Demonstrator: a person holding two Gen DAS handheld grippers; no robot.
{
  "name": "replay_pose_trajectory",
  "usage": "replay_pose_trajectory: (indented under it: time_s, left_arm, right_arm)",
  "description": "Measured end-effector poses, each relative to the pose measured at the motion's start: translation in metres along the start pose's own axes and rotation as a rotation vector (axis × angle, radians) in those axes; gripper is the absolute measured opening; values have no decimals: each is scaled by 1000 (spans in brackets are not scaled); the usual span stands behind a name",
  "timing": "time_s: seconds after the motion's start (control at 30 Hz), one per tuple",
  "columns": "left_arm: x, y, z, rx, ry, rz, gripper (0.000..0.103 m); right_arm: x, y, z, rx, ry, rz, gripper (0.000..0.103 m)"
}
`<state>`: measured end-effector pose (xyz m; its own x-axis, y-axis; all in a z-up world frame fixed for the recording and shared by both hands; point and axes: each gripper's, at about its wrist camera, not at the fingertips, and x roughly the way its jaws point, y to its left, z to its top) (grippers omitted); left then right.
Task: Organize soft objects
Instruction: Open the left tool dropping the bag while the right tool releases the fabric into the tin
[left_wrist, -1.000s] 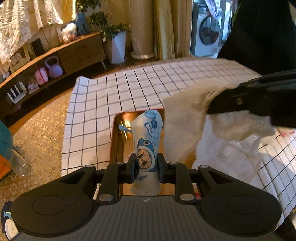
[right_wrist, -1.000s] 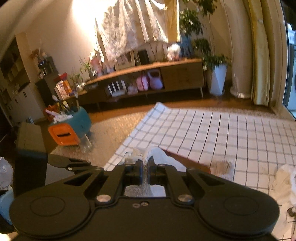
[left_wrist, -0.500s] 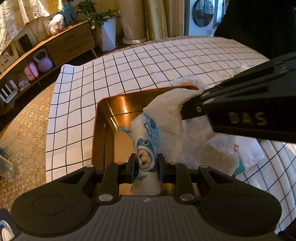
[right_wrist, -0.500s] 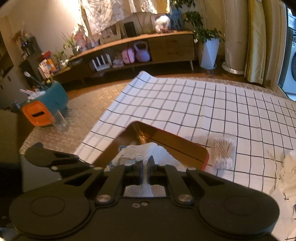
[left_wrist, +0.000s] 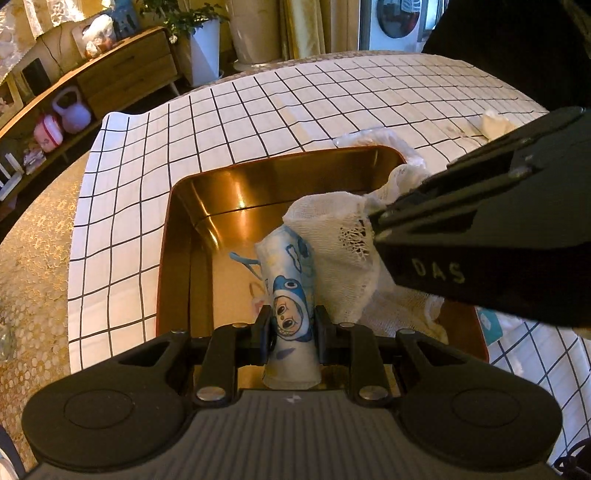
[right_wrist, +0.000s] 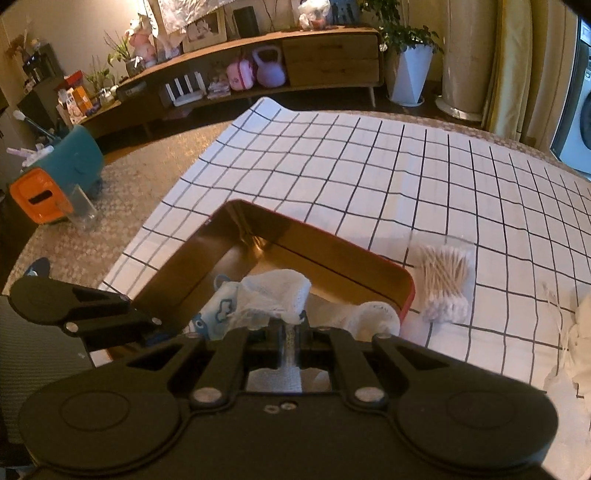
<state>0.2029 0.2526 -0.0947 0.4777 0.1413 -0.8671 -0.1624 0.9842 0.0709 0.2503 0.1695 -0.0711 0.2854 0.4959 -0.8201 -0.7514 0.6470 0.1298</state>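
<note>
My left gripper (left_wrist: 291, 328) is shut on a rolled blue-and-white cartoon cloth (left_wrist: 291, 295) and holds it upright over the copper tray (left_wrist: 184, 206). My right gripper (right_wrist: 290, 332) is shut on a white gauze cloth (right_wrist: 273, 295) and holds it over the same tray (right_wrist: 332, 266). In the left wrist view the right gripper (left_wrist: 373, 230) comes in from the right, with the gauze (left_wrist: 332, 236) draped against the cartoon cloth. In the right wrist view the left gripper's body shows at the lower left, with the cartoon cloth (right_wrist: 221, 314) beside the gauze.
The tray lies on a white checked tablecloth (right_wrist: 369, 177). A bag of cotton swabs (right_wrist: 443, 273) lies just right of the tray. More white fabric (right_wrist: 580, 350) lies at the far right. A teal and orange bin (right_wrist: 55, 177) and a glass (right_wrist: 83, 206) stand on the floor at the left.
Both grippers have moved down and in over the tray with their cloths still held. The gauze now hangs lower, inside the tray, next to the cartoon cloth.
</note>
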Motion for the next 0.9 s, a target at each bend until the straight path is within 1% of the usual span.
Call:
replay_pose_trajectory:
  time_s: [0.13, 0.2, 0.27, 0.33, 0.37, 0.4, 0.43, 0.5, 0.6, 0.63, 0.67, 0.7, 0.73, 0.77, 0.83, 0.9]
  left_arm:
    - [3, 0, 0, 8, 6, -7, 24]
    - [4, 0, -1, -2, 8, -11, 28]
    - [6, 2, -1, -19, 8, -19, 30]
    - [6, 2, -2, -21, 4, -16, 39]
    - [6, 2, -3, -20, -2, -9, 55]
    - [4, 1, -4, -19, -9, -1, 67]
    - [2, 1, -5, -16, -19, 5, 69]
    - [-1, -1, -5, -6, -26, 4, 69]
    - [-5, -3, -6, -6, -29, 9, 69]
    - [-6, -3, -6, -8, -30, 11, 69]
    - [-8, -3, -7, -9, -33, 11, 69]
    - [-10, -2, -7, -10, -36, 12, 69]
    - [-13, -3, -7, -10, -39, 13, 70]
    - [-15, -3, -8, -9, -42, 17, 72]
    - [-21, -3, -9, -8, -52, 25, 74]
    - [-26, -2, -9, -12, -58, 29, 74]
  right_arm:
    - [6, -3, -4, -1, 24, -11, 5]
    - [6, -4, -6, -6, 31, -14, 5]
    - [5, -5, -7, -15, 36, -1, 6]
    - [2, -5, -8, -29, 30, 7, 7]
    - [1, -5, -9, -33, 28, 11, 7]
    - [-1, -5, -9, -34, 26, 15, 8]
    - [-3, -5, -10, -34, 23, 17, 8]
    - [-6, -5, -11, -38, 18, 24, 11]
    - [-11, -4, -12, -39, 9, 24, 18]
    - [-12, -4, -12, -38, 4, 22, 23]
    - [-15, -4, -13, -36, -3, 22, 31]
    - [-17, -5, -14, -34, -10, 23, 38]
    - [-20, -5, -15, -34, -22, 23, 53]
    - [-24, -4, -16, -37, -39, 21, 66]
    - [-32, -4, -17, -41, -59, 16, 74]
    - [-39, -6, -17, -34, -67, 31, 75]
